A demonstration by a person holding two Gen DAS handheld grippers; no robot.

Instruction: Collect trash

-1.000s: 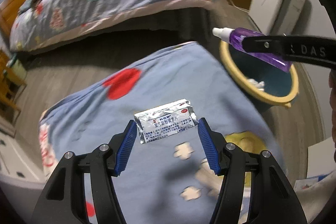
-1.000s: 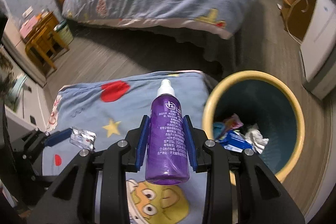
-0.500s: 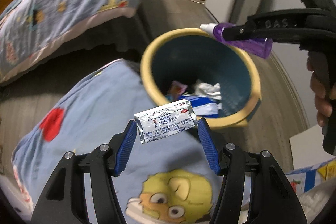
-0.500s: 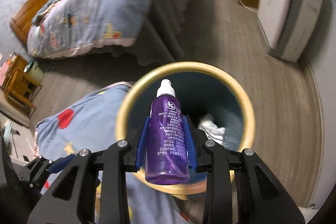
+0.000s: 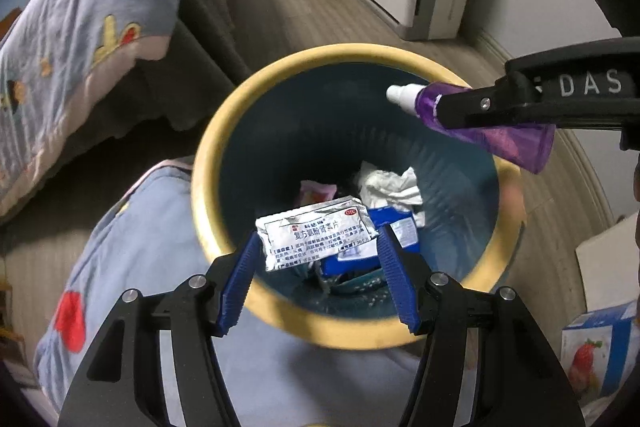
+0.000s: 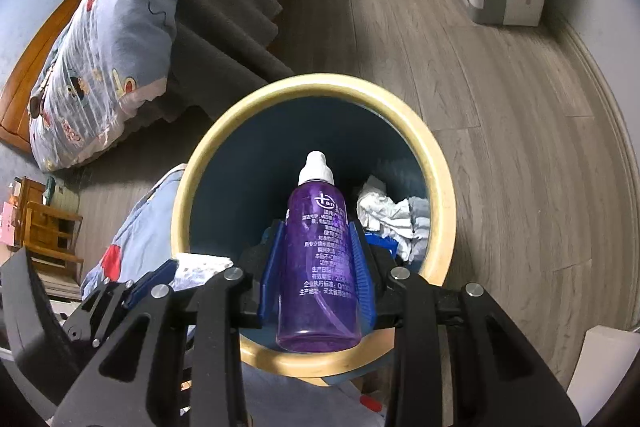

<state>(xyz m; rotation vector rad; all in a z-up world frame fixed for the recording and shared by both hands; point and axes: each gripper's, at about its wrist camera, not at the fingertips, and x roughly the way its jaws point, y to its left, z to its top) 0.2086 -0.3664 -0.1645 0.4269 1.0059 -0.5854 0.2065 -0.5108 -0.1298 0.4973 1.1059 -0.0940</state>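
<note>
My left gripper (image 5: 318, 259) clamps the foil sachet (image 5: 316, 233), my right gripper (image 6: 318, 267) the purple bottle (image 6: 320, 267), both over the bin (image 6: 440, 187) so each drops inside.

A home bedroom: quilted bed (image 6: 112, 39), wood floor (image 6: 460, 75).

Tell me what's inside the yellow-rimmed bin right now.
Inside the bin lie crumpled white tissue, a blue-and-white box and a pink wrapper. The held foil sachet and purple bottle hide the rest.
</note>
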